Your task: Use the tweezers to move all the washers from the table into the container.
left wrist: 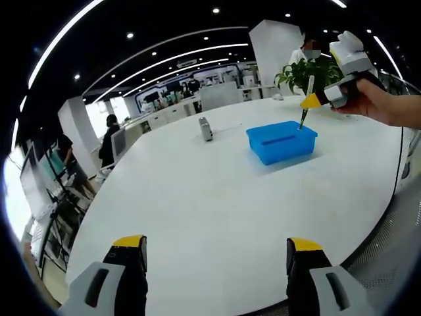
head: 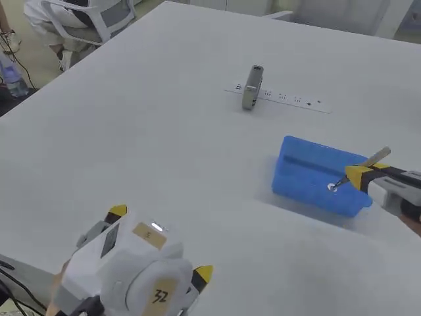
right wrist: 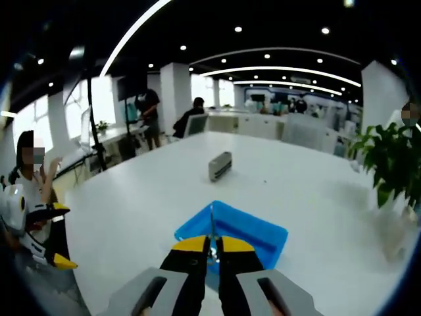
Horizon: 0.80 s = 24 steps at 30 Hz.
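The blue container point(head: 309, 172) stands on the white table point(head: 145, 131) at the right. My right gripper point(head: 360, 176) is shut on the tweezers point(head: 348, 172), whose tips point down into the container; a small pale speck, perhaps a washer point(head: 332, 187), sits at the tips. In the right gripper view the jaws point(right wrist: 212, 245) pinch the tweezers point(right wrist: 212, 224) above the container point(right wrist: 263, 237). My left gripper point(head: 161, 241) hovers open at the table's near left, holding nothing. The left gripper view has the open left gripper point(left wrist: 216, 245), the container point(left wrist: 281, 141) and the right gripper point(left wrist: 322, 99) far ahead.
A small grey device point(head: 252, 87) stands on a flat white strip point(head: 289, 99) beyond the container. An office chair point(head: 79, 20) is off the table's far left corner. A potted plant point(right wrist: 388, 158) stands past the table's far edge.
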{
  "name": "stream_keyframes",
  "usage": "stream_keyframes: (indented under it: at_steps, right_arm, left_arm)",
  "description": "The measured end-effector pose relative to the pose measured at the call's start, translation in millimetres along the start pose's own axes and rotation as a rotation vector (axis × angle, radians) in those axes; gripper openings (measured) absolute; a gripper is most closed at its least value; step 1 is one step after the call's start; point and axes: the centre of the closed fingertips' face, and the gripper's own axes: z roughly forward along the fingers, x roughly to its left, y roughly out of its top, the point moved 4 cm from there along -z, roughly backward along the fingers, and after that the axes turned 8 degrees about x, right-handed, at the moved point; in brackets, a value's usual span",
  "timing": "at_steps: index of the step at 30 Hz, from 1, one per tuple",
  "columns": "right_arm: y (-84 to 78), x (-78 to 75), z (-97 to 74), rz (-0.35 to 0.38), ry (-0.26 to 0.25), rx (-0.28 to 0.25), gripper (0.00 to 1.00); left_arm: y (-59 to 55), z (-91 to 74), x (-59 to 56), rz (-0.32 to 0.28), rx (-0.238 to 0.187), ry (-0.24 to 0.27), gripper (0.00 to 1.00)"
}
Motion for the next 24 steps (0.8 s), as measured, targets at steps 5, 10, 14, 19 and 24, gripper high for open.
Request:
stream_keyframes:
  at_steps: [5,10,14,19,24]
  right_arm:
    - [7.6,-15.1,4.3,0.004,-0.030,-0.020,0.02]
    - [10.4,-31.1,12.9,0.030,-0.068,-0.028,0.02]
    - [7.0,-42.2,22.0,0.045,-0.096,-0.017,0.02]
    - [-3.6,-54.4,35.9,0.065,-0.115,0.016,0.02]
    - [-16.6,-61.2,45.3,0.097,-0.122,0.049,0.02]
  left_arm:
    - [-0.3,0.0,0.0,0.000,0.001,0.000,0.89]
    - [-0.8,0.2,-0.5,0.004,0.005,-0.002,0.89]
    - [-0.4,-0.3,-0.3,0.002,0.002,0.000,0.89]
    - [-0.5,-0.1,-0.9,0.006,0.005,-0.004,0.89]
    - [-0.7,0.1,-0.9,0.006,0.008,-0.003,0.89]
